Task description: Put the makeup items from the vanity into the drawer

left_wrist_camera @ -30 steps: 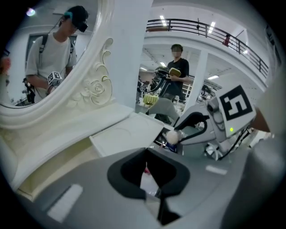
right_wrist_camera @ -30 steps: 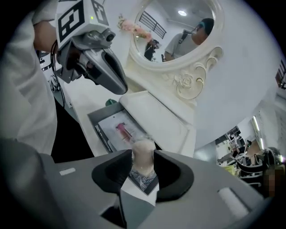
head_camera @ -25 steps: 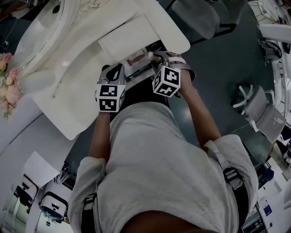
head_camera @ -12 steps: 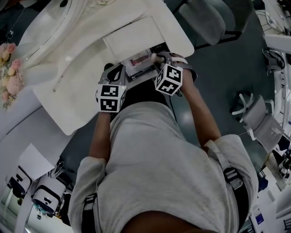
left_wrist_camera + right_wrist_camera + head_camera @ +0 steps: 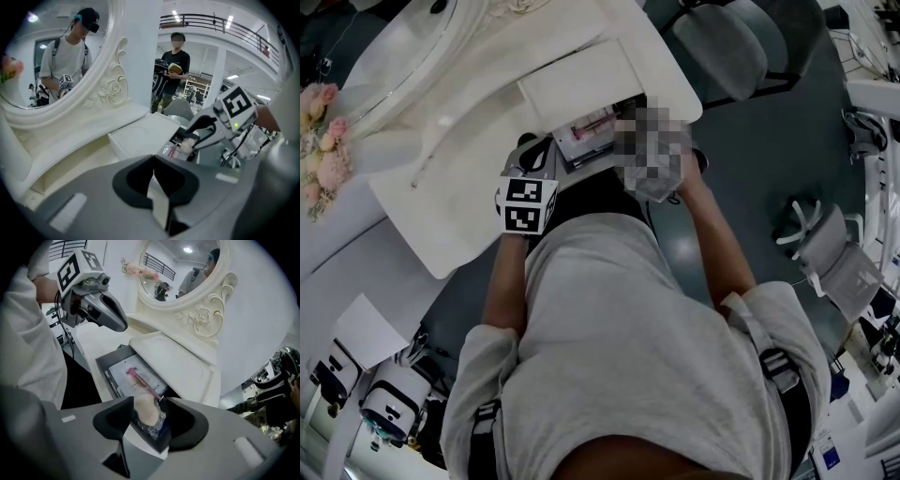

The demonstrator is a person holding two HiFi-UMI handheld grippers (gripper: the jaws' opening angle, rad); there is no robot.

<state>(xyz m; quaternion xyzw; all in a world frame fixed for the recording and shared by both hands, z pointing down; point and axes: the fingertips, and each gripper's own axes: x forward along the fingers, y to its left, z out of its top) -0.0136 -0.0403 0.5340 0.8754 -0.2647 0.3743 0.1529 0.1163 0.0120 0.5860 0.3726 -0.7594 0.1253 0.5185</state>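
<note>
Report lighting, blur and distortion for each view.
Head view: dim and underexposed, only the vanity top reads bright. Left gripper view: strong fisheye curves the mirror frame; dark corners. Right gripper view: evenly lit, drawer sharp, near sponge slightly soft.

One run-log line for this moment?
right tongs: just opened, wrapped puff between them, unpinched | left tongs: shut, empty | drawer: open, pink brush inside
</note>
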